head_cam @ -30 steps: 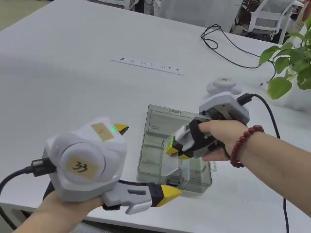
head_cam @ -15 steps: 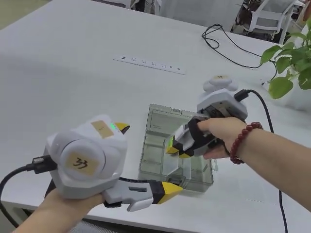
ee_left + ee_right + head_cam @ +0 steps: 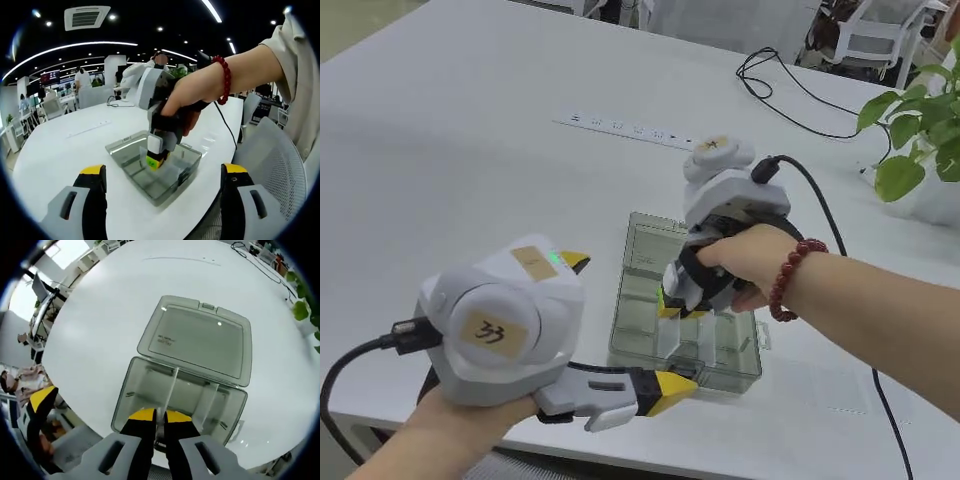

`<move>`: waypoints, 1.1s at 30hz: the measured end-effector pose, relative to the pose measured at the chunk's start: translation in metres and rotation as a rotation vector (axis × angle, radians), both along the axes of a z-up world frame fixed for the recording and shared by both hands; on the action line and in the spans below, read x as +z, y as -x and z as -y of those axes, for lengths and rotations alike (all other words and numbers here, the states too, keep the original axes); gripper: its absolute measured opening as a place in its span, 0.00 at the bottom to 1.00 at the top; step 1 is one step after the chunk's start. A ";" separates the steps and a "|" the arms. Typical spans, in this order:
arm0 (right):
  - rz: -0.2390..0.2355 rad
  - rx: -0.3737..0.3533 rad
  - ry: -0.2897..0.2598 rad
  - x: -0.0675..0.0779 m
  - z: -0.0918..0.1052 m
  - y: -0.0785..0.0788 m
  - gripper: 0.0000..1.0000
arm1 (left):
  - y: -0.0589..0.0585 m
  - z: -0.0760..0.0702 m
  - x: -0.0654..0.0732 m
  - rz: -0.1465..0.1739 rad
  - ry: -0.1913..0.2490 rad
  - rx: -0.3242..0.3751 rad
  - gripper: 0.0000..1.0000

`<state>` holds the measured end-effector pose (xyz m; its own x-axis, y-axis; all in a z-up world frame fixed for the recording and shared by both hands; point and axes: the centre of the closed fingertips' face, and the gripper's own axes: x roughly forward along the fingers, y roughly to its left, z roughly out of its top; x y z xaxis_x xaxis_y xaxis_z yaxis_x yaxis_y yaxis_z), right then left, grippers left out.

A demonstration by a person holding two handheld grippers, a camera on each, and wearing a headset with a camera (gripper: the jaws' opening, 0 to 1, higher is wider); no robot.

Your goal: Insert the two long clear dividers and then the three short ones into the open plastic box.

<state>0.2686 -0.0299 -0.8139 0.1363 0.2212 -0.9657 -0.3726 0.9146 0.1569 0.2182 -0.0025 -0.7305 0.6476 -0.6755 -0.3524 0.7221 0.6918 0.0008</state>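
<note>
- Right gripper (image 3: 156,416) points down into the box (image 3: 125,395), its jaws nearly closed and pinching the near end of a thin clear divider (image 3: 170,387).
- That divider stands upright in the box and runs from the near wall towards the hinge side.
- A second divider (image 3: 212,396) stands in the box to the right of it, roughly parallel.
- A hand (image 3: 750,265) with a red bead bracelet (image 3: 788,283) holds this gripper.
- Left gripper (image 3: 620,325) is spread wide and holds nothing; it hovers at the near left of the box, apart from it.
- In the left gripper view the box lies ahead, between the two yellow-tipped jaws.
- The box is clear grey plastic and sits near the front edge of a white desk (image 3: 470,130), its lid (image 3: 655,245) folded flat on the far side.
- Farther back on the desk lie a white power strip (image 3: 630,128) and a black cable (image 3: 790,90).
- A green plant (image 3: 920,120) stands at the right edge.
</note>
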 end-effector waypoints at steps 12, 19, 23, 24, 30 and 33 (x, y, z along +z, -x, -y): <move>0.047 0.050 0.071 -0.011 -0.004 -0.001 0.07 | -0.001 -0.005 0.001 0.005 -0.003 0.023 0.96; 0.047 0.025 0.070 -0.021 0.000 -0.005 0.07 | -0.001 -0.005 0.001 0.012 -0.006 0.022 0.95; 0.047 0.008 0.062 -0.022 0.002 -0.010 0.07 | -0.001 -0.006 0.001 0.011 -0.007 0.028 0.95; 0.048 0.001 0.056 -0.022 0.003 -0.012 0.07 | -0.001 -0.006 0.000 0.010 -0.009 0.029 0.95; 0.082 0.034 -0.030 -0.021 -0.004 -0.013 0.10 | -0.003 -0.008 0.000 0.015 -0.017 0.041 0.95; 0.091 0.041 -0.067 -0.019 -0.004 -0.013 0.12 | -0.004 -0.009 0.001 0.016 -0.008 0.046 0.95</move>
